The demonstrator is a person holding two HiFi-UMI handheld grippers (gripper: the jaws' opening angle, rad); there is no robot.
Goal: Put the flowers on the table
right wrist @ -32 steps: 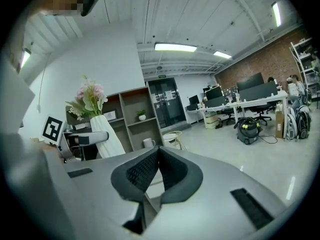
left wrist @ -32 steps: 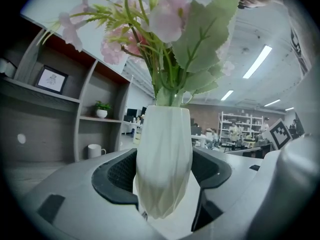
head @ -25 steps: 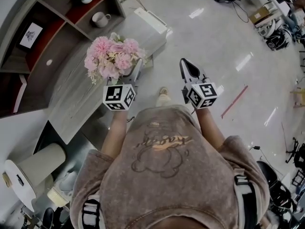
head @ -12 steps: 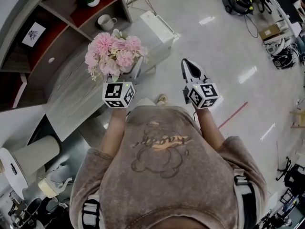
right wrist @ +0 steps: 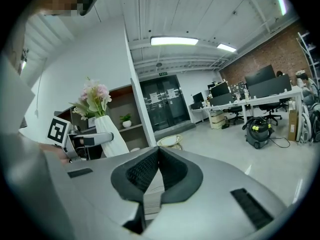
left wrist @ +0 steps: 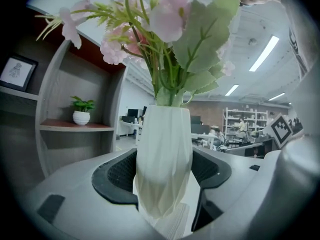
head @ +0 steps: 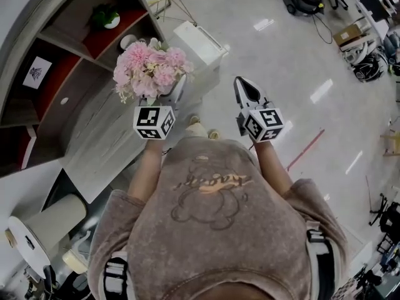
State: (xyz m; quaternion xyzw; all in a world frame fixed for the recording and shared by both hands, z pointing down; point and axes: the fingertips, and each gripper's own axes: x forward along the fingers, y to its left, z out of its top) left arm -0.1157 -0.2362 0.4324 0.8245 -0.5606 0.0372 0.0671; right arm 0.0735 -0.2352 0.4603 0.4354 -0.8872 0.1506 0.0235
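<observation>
A white faceted vase [left wrist: 164,159] with pink flowers [head: 149,69] and green leaves is held upright in my left gripper [left wrist: 162,176], whose dark pads press its two sides. In the head view the bouquet hangs above the pale wood-grain table [head: 94,136] near its right edge. The vase [right wrist: 109,136] also shows at the left of the right gripper view. My right gripper [head: 245,91] is shut with nothing in it, out over the floor to the right of the flowers.
A curved shelf unit [head: 69,49] behind the table holds a small potted plant [head: 107,19], a framed picture [head: 35,72] and a mug. A white box [head: 200,42] stands at the table's far end. A round white stool [head: 44,227] stands at lower left. A vacuum cleaner [right wrist: 258,130] is on the floor.
The person has stepped a little, so the table and shelf have shifted in the head view. The flowers stay gripped in the left gripper above the table; the right gripper keeps its place.
</observation>
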